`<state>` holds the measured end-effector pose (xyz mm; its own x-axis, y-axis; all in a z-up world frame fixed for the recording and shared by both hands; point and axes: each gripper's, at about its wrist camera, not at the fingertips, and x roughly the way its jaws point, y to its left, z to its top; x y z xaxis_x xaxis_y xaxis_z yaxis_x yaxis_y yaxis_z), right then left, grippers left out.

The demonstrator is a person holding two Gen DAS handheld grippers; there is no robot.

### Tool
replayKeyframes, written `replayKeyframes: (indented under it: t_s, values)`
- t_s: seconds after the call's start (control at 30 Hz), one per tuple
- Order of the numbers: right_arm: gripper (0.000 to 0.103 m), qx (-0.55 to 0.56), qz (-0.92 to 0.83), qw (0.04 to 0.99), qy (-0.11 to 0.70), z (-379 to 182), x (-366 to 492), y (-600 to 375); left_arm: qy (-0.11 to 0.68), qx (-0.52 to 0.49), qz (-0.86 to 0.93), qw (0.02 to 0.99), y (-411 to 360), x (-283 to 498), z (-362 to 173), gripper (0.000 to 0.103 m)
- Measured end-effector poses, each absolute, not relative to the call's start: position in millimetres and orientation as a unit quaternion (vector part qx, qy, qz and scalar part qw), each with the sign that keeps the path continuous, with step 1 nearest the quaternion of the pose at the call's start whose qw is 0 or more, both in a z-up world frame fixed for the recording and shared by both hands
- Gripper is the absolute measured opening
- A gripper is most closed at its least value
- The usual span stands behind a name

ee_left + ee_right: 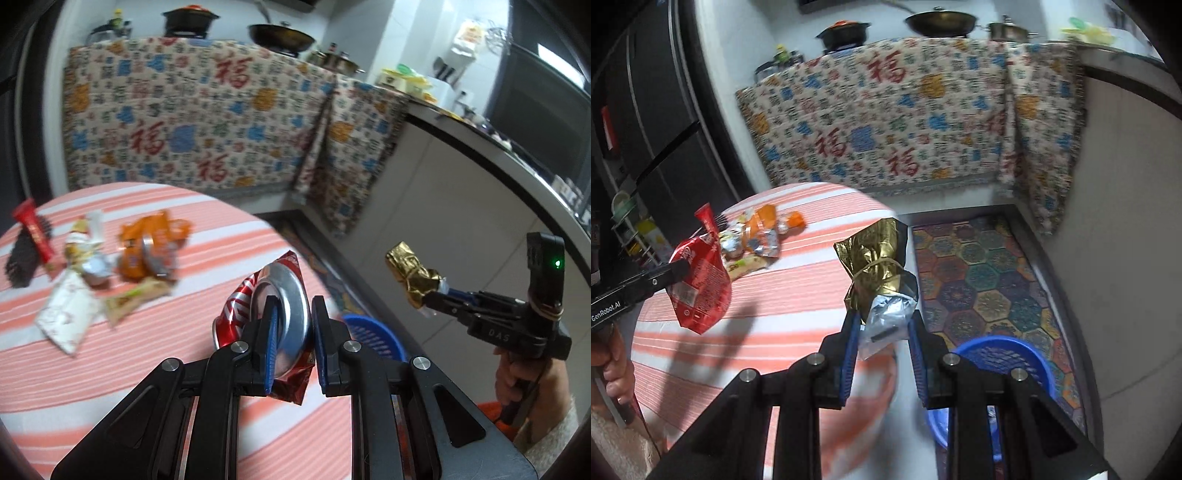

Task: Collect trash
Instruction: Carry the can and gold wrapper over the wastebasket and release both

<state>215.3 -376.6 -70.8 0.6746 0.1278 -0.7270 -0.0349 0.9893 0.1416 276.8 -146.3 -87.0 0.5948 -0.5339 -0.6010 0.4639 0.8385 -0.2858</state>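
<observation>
A red snack bag (280,317) is pinched between the pads of the left gripper (293,332), its silver lining turned toward the camera; it is held clear above the striped table (184,369), so that it can be carried off without dragging. A crumpled gold wrapper (879,266) is clamped in the right gripper (882,343), gripped at its silver lower end with the gold part standing up beyond the fingertips. Both grippers are thus pressed together on a piece of trash, not spread.

A blue basket (1004,354) is seen on the floor just beside the table edge, below the right gripper; it is judged to be the bin for which both pieces are meant, and the gold wrapper is the nearer to it. Neither piece has yet been dropped.

More trash is left on the far side of the table: an orange wrapper (155,243), a white packet (68,317), a red tube (35,230) and small scraps lying close together. The task is therefore judged to be only partly done
</observation>
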Motion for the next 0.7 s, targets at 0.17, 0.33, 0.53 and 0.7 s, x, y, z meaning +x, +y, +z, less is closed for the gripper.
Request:
replayKeyframes:
  t_s: [0.17,0.33,0.53,0.7]
  values:
    - [0.026,0.077,0.002,0.912,0.402,-71,190,-427,0.358,-0.039,-0.325,0.874,-207,272,-87,0.016]
    - [0.026,0.100,-0.027,0.909,0.404,-75,177,-468,0.366,-0.033,-0.354,0.860,-259,272,-93,0.016]
    - [0.026,0.116,-0.054,0.891,0.435,-100,175,-504,0.381,-0.020,-0.373,0.846,-312,273,-112,0.016]
    - [0.027,0.129,-0.075,0.877,0.457,-125,177,-527,0.396,-0.020,-0.377,0.837,-348,278,-137,0.016]
